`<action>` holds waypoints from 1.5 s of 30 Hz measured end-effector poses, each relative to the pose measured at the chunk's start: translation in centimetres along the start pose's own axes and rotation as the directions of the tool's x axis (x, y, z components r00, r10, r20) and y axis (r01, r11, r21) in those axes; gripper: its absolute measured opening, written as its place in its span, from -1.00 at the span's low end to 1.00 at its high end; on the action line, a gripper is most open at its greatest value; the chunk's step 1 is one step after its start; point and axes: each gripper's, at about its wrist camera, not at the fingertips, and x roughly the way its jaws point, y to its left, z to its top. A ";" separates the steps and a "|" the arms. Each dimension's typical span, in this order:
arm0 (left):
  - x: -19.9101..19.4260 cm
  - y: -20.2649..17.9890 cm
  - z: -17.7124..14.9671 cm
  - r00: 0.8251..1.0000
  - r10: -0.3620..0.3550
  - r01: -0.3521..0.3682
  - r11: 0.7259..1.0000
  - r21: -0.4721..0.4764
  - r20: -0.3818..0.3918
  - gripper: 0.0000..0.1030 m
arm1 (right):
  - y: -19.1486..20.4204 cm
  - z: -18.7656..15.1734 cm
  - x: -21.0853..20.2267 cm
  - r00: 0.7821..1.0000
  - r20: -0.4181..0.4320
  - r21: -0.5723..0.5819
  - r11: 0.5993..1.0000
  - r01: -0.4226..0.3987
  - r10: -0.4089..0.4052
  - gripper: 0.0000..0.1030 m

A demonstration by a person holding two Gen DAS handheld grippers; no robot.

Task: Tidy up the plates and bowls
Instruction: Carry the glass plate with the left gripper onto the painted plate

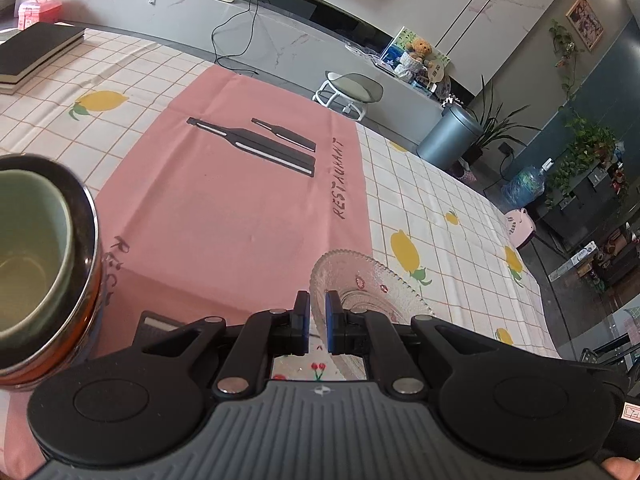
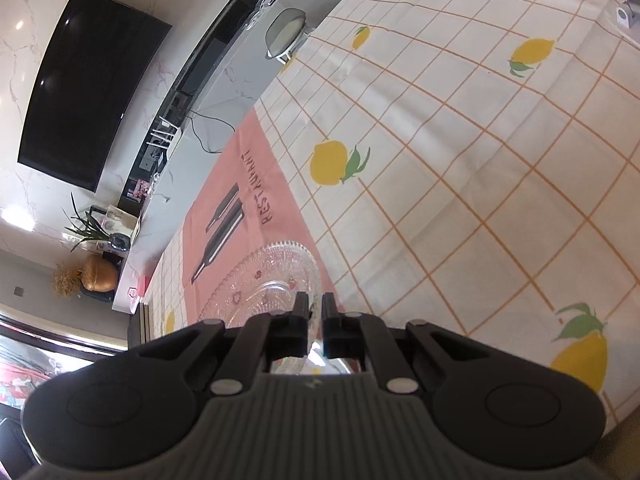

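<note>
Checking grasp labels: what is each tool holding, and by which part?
Both hold the clear glass plate by its scalloped rim. The left tool is shut on one edge, the right tool on another edge of that plate.

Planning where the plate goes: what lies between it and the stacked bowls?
Only bare pink cloth between glass plate and bowls, in the left wrist view.

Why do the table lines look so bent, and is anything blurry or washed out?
Left wrist view: the wide lens bows the tablecloth grid and leaves dark corners; the near green bowl looks soft. Right wrist view: the picture is tilted and bent the same way; window light washes out the bottom-left corner; the glass plate glints, its rim hard to trace.
</note>
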 end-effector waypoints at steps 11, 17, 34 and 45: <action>-0.8 2.6 -3.2 0.999 0.025 -0.028 0.998 -0.062 -0.044 -0.82 | 0.8 -2.7 -0.4 0.993 -0.050 -0.124 0.987 0.100 -0.107 -0.93; -0.9 3.2 -3.5 0.998 0.045 -0.048 0.997 -0.060 -0.044 -0.83 | 1.4 -3.1 0.5 0.987 -0.080 -0.184 0.975 0.121 -0.137 -0.91; -0.8 3.2 -4.9 0.993 0.091 -0.090 0.996 0.013 -0.070 -0.81 | 3.5 -4.8 1.6 0.965 -0.058 -0.376 0.901 0.217 -0.256 -0.85; -0.9 1.4 -5.6 0.983 0.174 -0.165 0.977 0.138 -0.053 -0.82 | 4.7 -5.8 2.0 0.949 -0.007 -0.480 0.834 0.272 -0.314 -0.85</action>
